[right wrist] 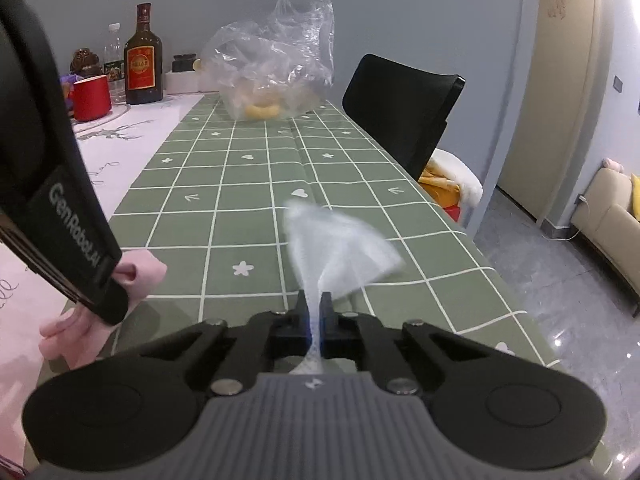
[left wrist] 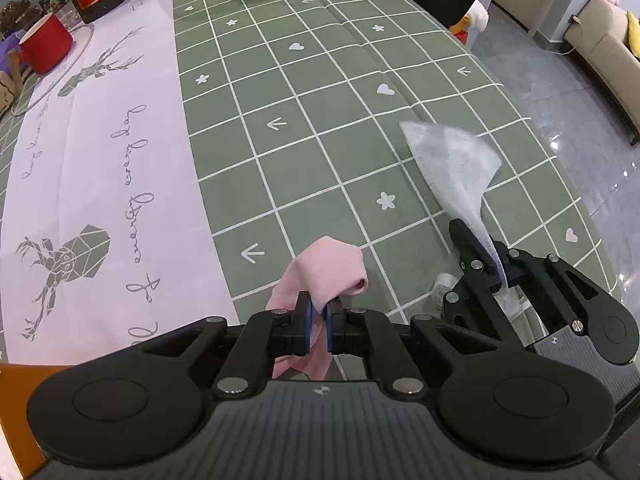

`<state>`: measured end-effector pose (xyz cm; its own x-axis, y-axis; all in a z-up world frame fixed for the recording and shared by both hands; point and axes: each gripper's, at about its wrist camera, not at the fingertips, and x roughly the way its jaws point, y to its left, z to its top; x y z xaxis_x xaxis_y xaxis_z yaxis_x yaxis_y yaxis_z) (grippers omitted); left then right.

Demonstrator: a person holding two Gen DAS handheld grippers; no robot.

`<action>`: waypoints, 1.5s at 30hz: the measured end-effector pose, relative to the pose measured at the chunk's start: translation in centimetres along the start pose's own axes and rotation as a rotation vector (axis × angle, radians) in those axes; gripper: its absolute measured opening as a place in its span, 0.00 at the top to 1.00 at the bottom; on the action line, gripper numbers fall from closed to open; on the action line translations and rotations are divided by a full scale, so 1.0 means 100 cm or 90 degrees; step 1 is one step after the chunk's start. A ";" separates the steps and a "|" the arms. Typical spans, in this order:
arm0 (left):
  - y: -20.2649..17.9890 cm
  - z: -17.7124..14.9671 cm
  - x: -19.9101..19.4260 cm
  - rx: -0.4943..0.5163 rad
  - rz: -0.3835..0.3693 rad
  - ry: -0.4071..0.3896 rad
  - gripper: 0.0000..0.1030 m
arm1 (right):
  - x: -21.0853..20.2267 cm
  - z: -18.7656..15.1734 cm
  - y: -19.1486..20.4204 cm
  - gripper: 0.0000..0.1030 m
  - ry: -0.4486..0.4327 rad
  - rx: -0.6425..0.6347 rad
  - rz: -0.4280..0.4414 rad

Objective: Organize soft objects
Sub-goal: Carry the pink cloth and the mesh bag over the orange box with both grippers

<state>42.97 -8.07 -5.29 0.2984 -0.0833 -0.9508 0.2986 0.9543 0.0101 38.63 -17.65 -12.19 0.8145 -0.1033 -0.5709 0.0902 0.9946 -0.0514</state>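
I find left tongs clamped on pink cloth; right tongs clamped on white mesh; I advise lifting both clear of counter, grips firm.

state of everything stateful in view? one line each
left gripper: shut on pink cloth
pink cloth: pinched, folded over
right gripper: shut on white mesh cloth
white mesh cloth: pinched, fanned out
clear plastic bag: standing on table, crumpled
dark bottle: upright, capped
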 end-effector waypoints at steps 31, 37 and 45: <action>0.025 -0.132 -0.261 0.001 -0.001 -0.387 0.93 | -0.140 0.059 -0.038 1.00 -0.209 0.145 0.124; 0.059 -0.188 -0.295 -0.031 0.021 -0.447 0.93 | -0.235 0.063 0.011 1.00 -0.282 0.080 0.280; 0.105 -0.278 -0.292 -0.079 0.090 -0.493 0.93 | -0.280 0.056 0.095 1.00 -0.223 -0.020 0.407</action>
<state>12.18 12.34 13.95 0.8850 -0.0906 -0.4567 0.1207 0.9920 0.0371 19.85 -5.34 7.87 0.8388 0.5058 -0.2014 -0.4767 0.8610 0.1773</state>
